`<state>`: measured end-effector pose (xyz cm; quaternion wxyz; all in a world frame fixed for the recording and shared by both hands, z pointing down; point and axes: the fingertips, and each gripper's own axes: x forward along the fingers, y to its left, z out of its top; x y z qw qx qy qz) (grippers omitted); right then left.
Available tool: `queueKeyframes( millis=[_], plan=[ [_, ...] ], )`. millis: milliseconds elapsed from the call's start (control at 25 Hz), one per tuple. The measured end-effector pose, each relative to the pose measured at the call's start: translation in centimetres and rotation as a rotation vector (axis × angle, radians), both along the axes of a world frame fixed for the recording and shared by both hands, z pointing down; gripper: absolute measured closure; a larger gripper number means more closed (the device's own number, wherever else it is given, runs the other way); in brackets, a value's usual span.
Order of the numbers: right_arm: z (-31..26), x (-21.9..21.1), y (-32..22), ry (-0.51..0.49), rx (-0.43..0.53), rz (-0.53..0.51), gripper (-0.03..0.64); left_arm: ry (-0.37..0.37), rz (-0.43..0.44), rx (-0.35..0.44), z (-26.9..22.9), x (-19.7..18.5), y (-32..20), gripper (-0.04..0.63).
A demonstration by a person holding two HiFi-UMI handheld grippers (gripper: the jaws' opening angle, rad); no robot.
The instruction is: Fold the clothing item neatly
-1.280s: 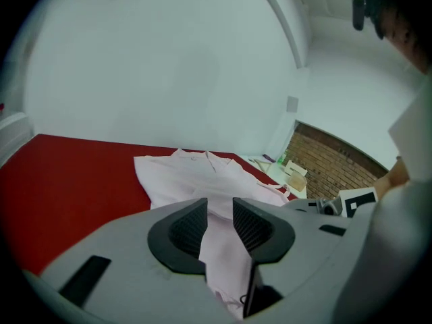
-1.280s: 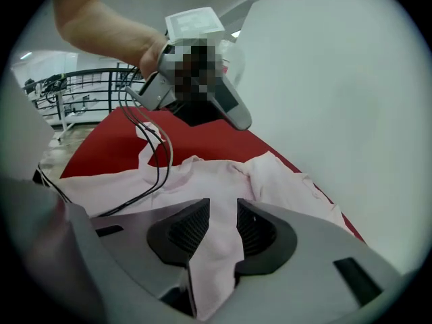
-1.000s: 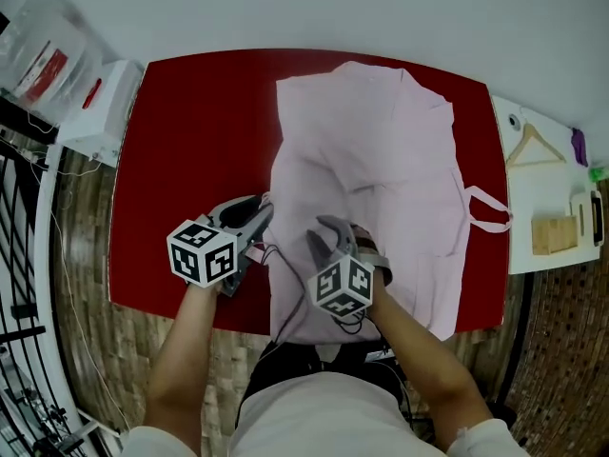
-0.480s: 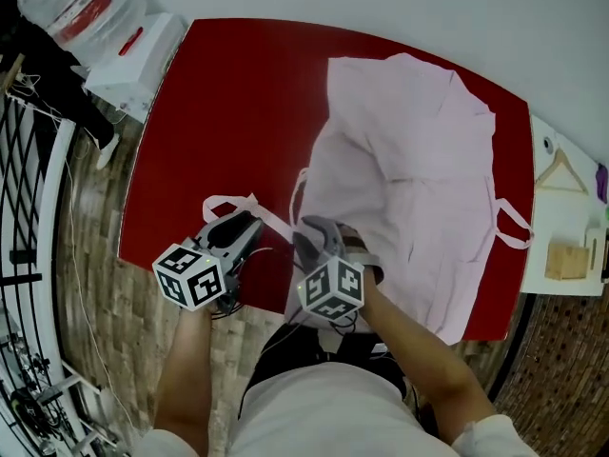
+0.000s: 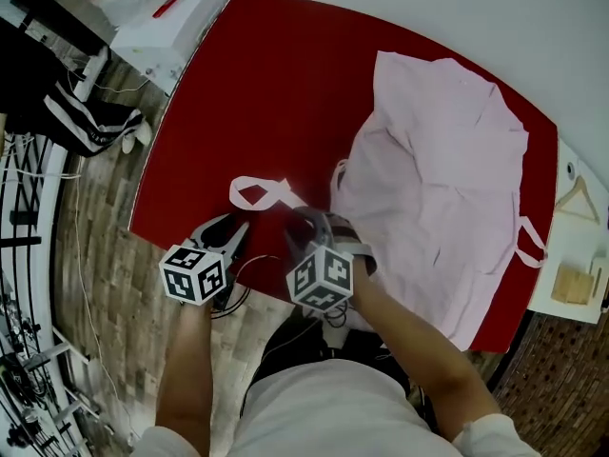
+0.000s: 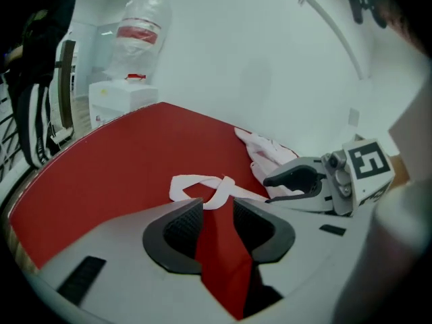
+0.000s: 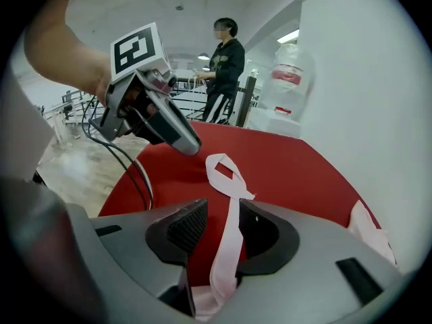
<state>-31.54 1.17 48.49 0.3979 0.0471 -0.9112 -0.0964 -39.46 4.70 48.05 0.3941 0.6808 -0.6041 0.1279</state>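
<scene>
The right gripper [image 7: 223,211] is held with its jaws parted, and they have just been opening further. A pale pink strap [image 7: 229,228] is seen running lengthwise through the gap, close against one pad but not squeezed between the two. The left gripper [image 6: 217,208] is likewise held open, and only the red table [image 5: 247,93] is seen between its ribbed pads. The looped end of the same strap lies just ahead of its tips; whether it is touched cannot be told. Both grippers are pointed downward, side by side, at the table's near edge. The strap is joined to the pink clothing item [image 5: 438,179], which is spread, rumpled, over the table's right half. A second strap [image 5: 528,241] is looped out at its right edge. A white box [image 5: 171,17] is set beyond the table's far left corner.
</scene>
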Motion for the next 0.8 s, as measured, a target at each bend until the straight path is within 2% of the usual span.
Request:
queueKeyframes(
  millis=[120,280,560,640,680,800],
  plan=[
    [0.2,-2.6,0.3,-0.001,0.015,-0.046,0.488,0.001,-0.003,-0.016,0.9,-0.8,0.2,0.476],
    [1.4,-5.9,0.8,0.024,0.08,-0.159,0.488,0.001,-0.015,-0.02,1.3,-1.0,0.6,0.474],
    [4.4,-8.4,2.5,0.109,0.124,-0.335,0.489,-0.01,-0.025,-0.02,2.1,-1.9,1.5,0.468],
    [4.6,-8.8,2.5,0.115,0.135,-0.334,0.519,-0.017,-0.019,-0.028,2.4,-2.1,1.8,0.466],
    [4.5,-8.6,2.3,0.114,0.14,-0.321,0.578,-0.025,-0.011,-0.03,2.6,-2.1,1.9,0.466],
    [2.8,-7.7,1.3,0.07,0.115,-0.25,0.589,-0.069,0.032,-0.032,2.7,-1.8,1.6,0.462]
  ],
)
